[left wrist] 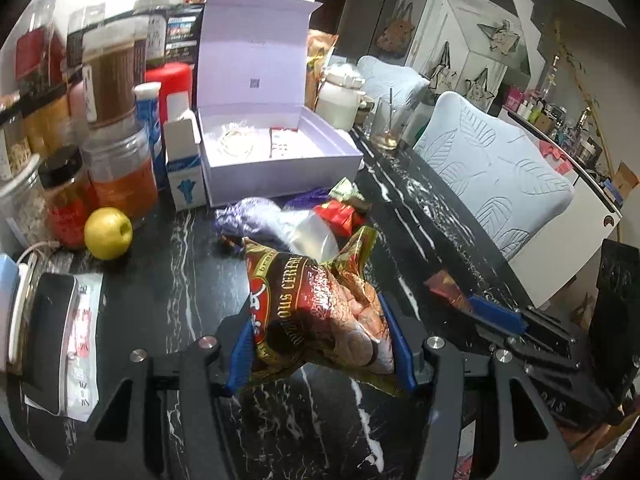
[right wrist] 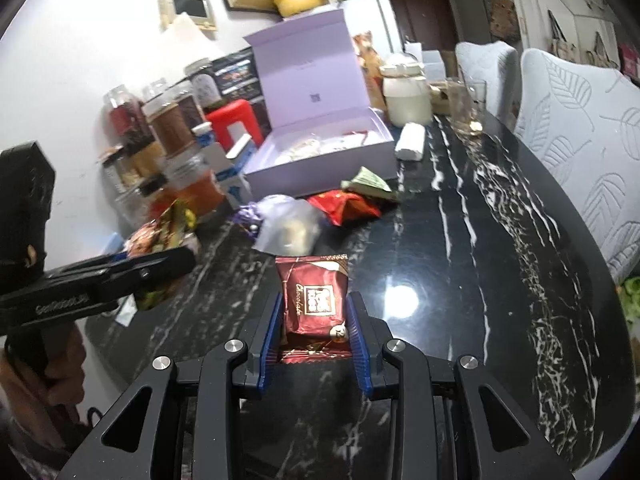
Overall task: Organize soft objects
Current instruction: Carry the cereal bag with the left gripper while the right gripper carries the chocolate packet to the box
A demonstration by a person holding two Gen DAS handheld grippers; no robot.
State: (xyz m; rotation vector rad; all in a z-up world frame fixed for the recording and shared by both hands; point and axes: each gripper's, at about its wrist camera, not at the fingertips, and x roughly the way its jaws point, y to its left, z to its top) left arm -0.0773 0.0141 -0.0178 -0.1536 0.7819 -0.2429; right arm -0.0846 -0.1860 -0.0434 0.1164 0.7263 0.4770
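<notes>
My left gripper (left wrist: 320,340) is shut on a crumpled brown and gold cereal bag (left wrist: 316,304), held above the black marble table (left wrist: 180,280). My right gripper (right wrist: 316,320) is shut on a dark red chocolate packet (right wrist: 314,296); it also shows in the left wrist view (left wrist: 446,290). Ahead lies a pile of soft packets: a purple bag (left wrist: 248,216), a clear pouch (left wrist: 314,236), a red packet (right wrist: 344,208) and a green packet (right wrist: 368,182). Behind the pile an open lilac box (left wrist: 280,148) holds a few small items.
Jars and bottles (left wrist: 108,120) crowd the left side, with a yellow apple (left wrist: 108,233) and a phone (left wrist: 48,340) near them. A white jar (right wrist: 406,96) and a glass (right wrist: 466,106) stand at the back. Pale chairs (right wrist: 580,128) line the table's right edge.
</notes>
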